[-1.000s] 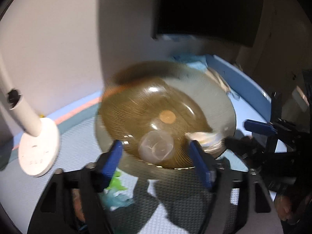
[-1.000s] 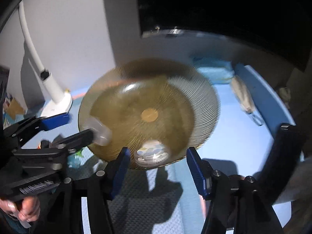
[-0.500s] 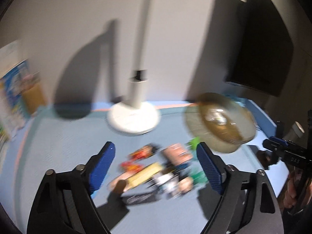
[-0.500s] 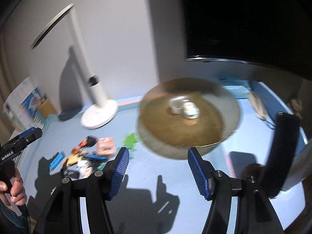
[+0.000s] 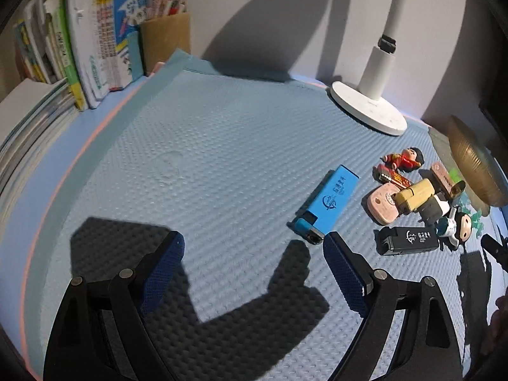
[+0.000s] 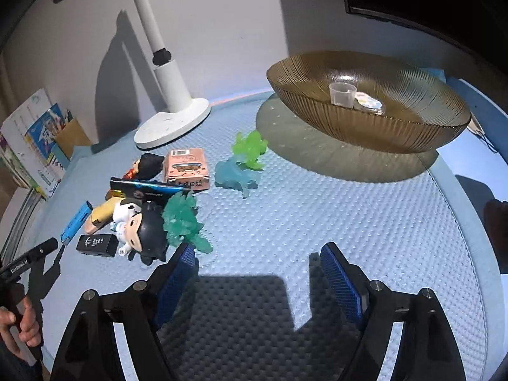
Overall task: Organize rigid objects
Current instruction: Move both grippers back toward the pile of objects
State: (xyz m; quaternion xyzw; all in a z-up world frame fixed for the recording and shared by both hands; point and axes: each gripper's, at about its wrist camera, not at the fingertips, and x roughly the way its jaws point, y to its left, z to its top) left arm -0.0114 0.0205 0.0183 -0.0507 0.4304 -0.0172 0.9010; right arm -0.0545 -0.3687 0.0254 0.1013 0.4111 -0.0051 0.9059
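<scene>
Claw (image 5: 252,268) empty; lighter (image 5: 327,203) diagonal

Two lighters (image 5: 327,204) (image 5: 408,239); three crystal clusters (image 6: 184,222) (image 6: 249,149) (image 6: 233,174); two figurines (image 6: 143,225) (image 5: 404,158); one bowl (image 6: 381,127).

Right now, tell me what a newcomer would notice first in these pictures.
The amber bowl at the far right of the blue mat stands out, with a small clear cup inside. Next comes the toy pile left of it, near the white lamp base. The blue lighter lies apart from the pile, just ahead of the open left gripper.
</scene>
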